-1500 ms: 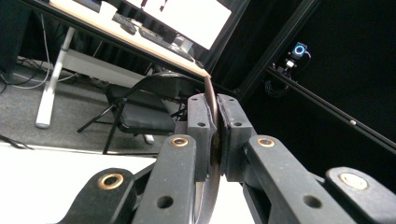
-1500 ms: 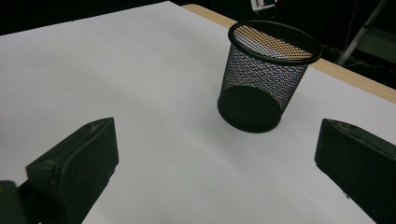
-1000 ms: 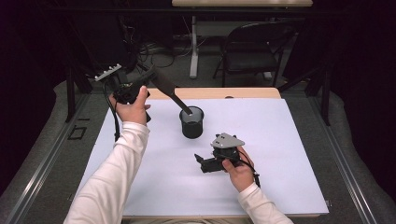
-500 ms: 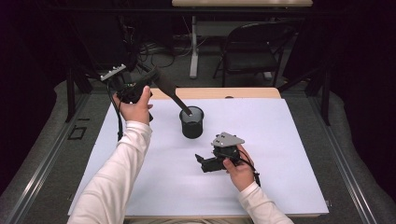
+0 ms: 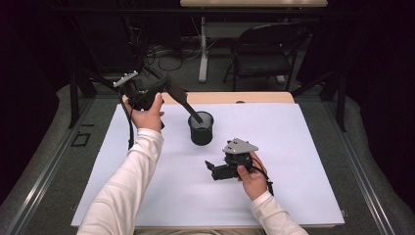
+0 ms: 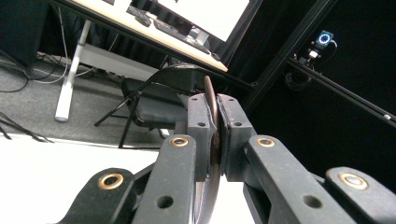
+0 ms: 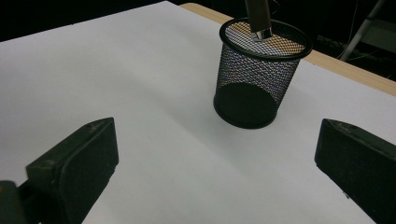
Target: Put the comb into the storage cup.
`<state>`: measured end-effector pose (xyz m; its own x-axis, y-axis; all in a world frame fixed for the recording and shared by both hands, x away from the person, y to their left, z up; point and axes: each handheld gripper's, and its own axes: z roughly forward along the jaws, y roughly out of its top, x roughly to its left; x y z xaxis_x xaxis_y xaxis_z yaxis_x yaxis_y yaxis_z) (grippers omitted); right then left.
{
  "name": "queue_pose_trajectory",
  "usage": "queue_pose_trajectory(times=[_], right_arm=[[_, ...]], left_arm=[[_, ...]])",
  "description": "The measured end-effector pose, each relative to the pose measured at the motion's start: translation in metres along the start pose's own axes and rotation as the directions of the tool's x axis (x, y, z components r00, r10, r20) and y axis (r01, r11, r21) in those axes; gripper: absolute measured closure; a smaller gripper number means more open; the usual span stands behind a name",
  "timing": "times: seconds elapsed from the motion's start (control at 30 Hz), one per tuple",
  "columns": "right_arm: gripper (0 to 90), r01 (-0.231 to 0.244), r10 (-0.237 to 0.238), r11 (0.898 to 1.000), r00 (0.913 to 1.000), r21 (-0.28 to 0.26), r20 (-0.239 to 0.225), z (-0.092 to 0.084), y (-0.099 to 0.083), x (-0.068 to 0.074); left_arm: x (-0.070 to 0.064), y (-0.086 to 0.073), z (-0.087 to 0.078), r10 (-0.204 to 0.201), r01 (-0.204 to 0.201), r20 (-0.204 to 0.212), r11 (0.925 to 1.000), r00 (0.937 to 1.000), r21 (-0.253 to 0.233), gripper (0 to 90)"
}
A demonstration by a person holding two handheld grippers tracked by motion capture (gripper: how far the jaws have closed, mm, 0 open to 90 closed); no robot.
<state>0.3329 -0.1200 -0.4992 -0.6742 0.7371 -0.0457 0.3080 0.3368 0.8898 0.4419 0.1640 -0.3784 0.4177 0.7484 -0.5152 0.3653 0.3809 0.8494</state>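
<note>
A black mesh cup [image 5: 201,129] stands upright on the white sheet, back of centre. A long dark utensil [image 5: 187,105] slants from my left gripper [image 5: 169,88] down into the cup, with its lower end inside the rim. In the left gripper view my left gripper [image 6: 217,116] is shut on the thin brown edge of the utensil [image 6: 208,91]. My right gripper [image 5: 211,170] rests low on the sheet in front of the cup, open, jaws pointing left. In the right gripper view the right gripper [image 7: 215,158] holds nothing; the cup [image 7: 257,74] and the utensil's end [image 7: 258,16] lie ahead.
The white sheet [image 5: 303,147] covers the table, with a wooden strip [image 5: 244,97] along the back edge. A folding chair [image 5: 266,54] and a desk leg [image 5: 202,49] stand behind the table. Cables lie on the floor at the back left. Dark frame bars run along both sides.
My left gripper has shifted slightly to the right with the utensil, whose end stays in the cup. The right gripper has not moved.
</note>
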Motion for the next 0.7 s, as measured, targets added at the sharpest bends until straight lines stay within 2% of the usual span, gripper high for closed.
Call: queue_pose_trajectory(times=[0.7], right_arm=[[0.0, 0.012, -0.012, 1.0, 0.9997, 0.013, -0.02, 0.002, -0.001, 0.003]], left_arm=[[0.008, -0.018, 0.008, -0.016, 0.016, -0.016, 0.9995, 0.9998, 0.027, 84.9]])
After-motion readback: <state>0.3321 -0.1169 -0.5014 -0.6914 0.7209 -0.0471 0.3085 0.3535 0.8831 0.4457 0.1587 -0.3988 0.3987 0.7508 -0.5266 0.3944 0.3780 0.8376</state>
